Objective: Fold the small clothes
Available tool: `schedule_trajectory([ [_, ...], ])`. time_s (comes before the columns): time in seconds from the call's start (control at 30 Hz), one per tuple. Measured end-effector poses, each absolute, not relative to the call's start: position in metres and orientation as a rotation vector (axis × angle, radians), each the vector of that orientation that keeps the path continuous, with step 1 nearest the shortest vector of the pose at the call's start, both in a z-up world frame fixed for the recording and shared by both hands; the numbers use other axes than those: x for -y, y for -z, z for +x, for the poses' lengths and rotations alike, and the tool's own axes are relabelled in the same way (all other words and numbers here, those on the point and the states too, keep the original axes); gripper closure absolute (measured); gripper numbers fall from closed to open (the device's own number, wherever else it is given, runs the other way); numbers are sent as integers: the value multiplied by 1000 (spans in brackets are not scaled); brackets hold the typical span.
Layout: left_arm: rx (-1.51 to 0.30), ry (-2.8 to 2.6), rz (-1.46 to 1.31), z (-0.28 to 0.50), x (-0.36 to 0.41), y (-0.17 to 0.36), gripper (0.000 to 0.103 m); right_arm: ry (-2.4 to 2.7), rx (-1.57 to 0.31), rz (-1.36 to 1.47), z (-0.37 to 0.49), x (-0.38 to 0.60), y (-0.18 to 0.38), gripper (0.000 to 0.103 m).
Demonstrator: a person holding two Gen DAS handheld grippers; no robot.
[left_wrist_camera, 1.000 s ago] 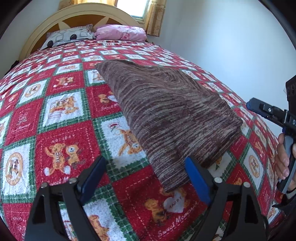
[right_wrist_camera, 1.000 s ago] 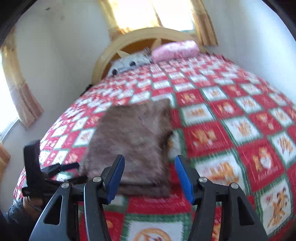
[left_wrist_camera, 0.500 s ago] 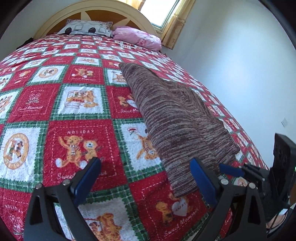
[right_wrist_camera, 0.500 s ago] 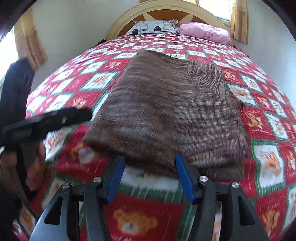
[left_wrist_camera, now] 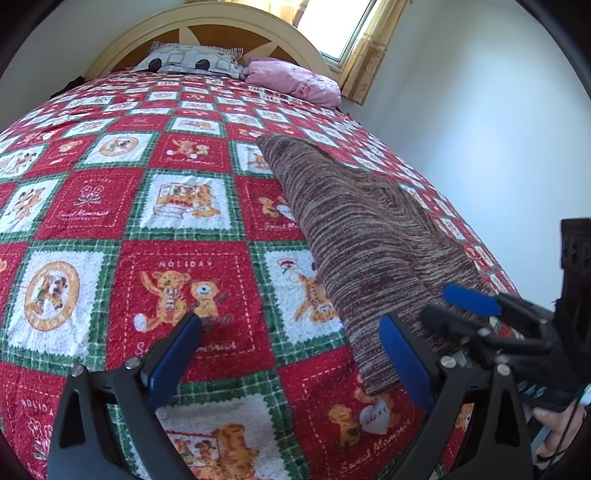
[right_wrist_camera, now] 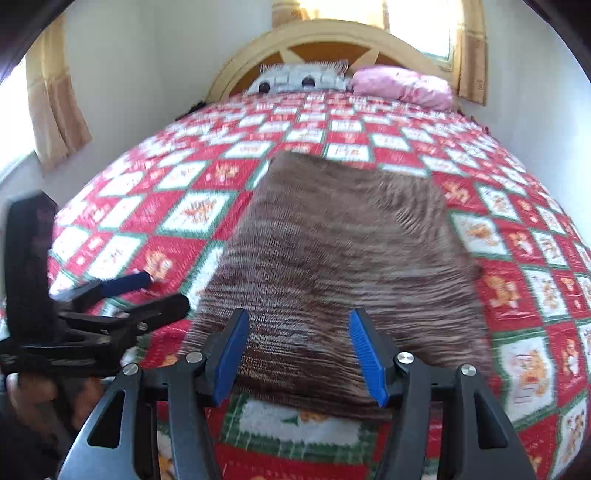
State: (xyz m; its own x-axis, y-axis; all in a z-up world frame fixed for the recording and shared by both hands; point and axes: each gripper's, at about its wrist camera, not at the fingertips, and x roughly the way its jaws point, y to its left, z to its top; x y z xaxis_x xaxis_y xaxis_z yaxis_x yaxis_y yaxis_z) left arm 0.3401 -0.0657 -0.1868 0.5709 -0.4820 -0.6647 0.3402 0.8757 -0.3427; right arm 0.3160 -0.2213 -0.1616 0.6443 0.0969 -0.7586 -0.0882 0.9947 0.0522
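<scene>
Right wrist view, right claw spread, level, before brown garment

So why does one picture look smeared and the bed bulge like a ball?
Right wrist view: motion blur smears the brown knit garment and the quilt, and the window is blown out white. Left wrist view: sharp, quilt lettering readable, daylight from the window. Both views: the fisheye lens curves the bed and darkens the corners.
</scene>
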Motion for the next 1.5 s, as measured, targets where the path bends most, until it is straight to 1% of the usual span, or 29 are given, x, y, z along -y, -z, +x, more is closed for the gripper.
schedule_trajectory([
  [0.07, -836, 484, -185, 341, 65, 187, 4, -110, -908, 17, 320, 220, 177, 45],
  [0.17, -843, 480, -177, 343, 67, 188, 4, -86, -878, -53, 310, 212, 185, 45],
  [0.67, -873, 418, -28, 346, 88, 188, 0, -168, -884, -117, 285, 215, 180, 45],
  [0.8, -856, 414, -21, 345, 92, 182, 0, -228, -867, -23, 277, 251, 167, 45],
  [0.97, -882, 401, -69, 356, 102, 179, 0, -183, -765, 51, 279, 305, 141, 45],
  [1.1, -880, 428, -35, 362, 120, 177, 2, -134, -731, 199, 307, 360, 129, 45],
  [1.13, -884, 437, -31, 363, 124, 179, 4, -130, -730, 241, 318, 374, 130, 45],
  [1.23, -916, 461, -34, 368, 132, 186, 13, -154, -767, 349, 352, 400, 137, 45],
  [1.4, -917, 438, 20, 369, 142, 189, 14, -222, -865, 547, 414, 429, 172, 45],
  [1.5, -909, 432, 41, 368, 145, 191, 13, -273, -910, 603, 439, 431, 191, 45],
])
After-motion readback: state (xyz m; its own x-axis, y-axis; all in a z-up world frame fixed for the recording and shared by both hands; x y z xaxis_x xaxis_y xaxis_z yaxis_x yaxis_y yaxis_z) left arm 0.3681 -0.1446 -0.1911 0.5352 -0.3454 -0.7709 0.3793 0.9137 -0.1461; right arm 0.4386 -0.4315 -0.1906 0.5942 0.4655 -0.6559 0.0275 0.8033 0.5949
